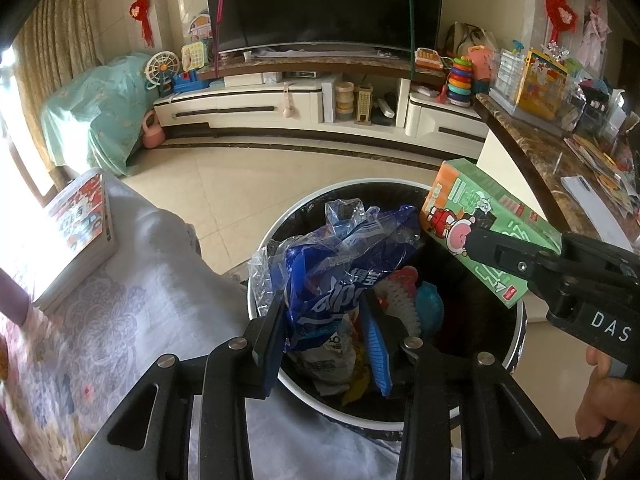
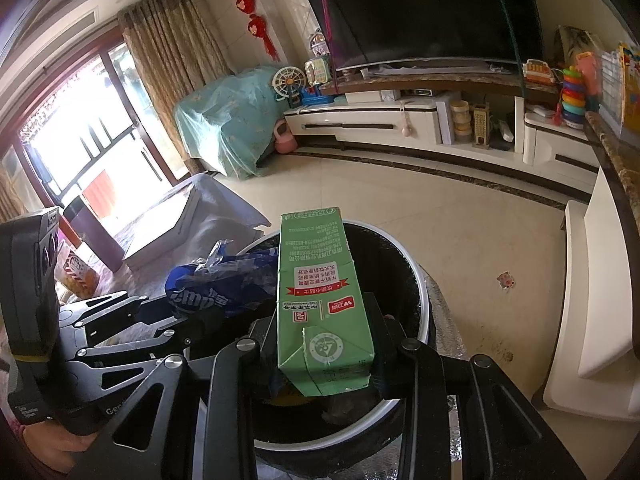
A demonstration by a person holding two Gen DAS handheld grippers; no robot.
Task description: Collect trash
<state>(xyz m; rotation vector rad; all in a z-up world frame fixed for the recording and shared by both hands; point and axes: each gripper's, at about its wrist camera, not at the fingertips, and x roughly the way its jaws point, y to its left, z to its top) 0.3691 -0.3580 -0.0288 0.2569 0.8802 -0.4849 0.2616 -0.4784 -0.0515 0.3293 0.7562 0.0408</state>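
Observation:
A round black trash bin with a white rim [image 1: 384,426] [image 2: 420,280] stands on the floor and holds several wrappers. My left gripper [image 1: 326,316] is shut on a blue and clear plastic bag [image 1: 340,264] and holds it over the bin's mouth; the bag also shows in the right wrist view [image 2: 216,284]. My right gripper [image 2: 320,344] is shut on a green drink carton [image 2: 320,292] and holds it above the bin's right side; in the left wrist view the carton [image 1: 480,220] tilts over the rim.
A sofa arm under a pale patterned cover [image 1: 132,280] lies left of the bin, with a box [image 1: 76,236] on it. A marble counter [image 1: 552,160] with clutter stands to the right. A TV cabinet [image 1: 280,100] lines the far wall across tiled floor [image 2: 460,232].

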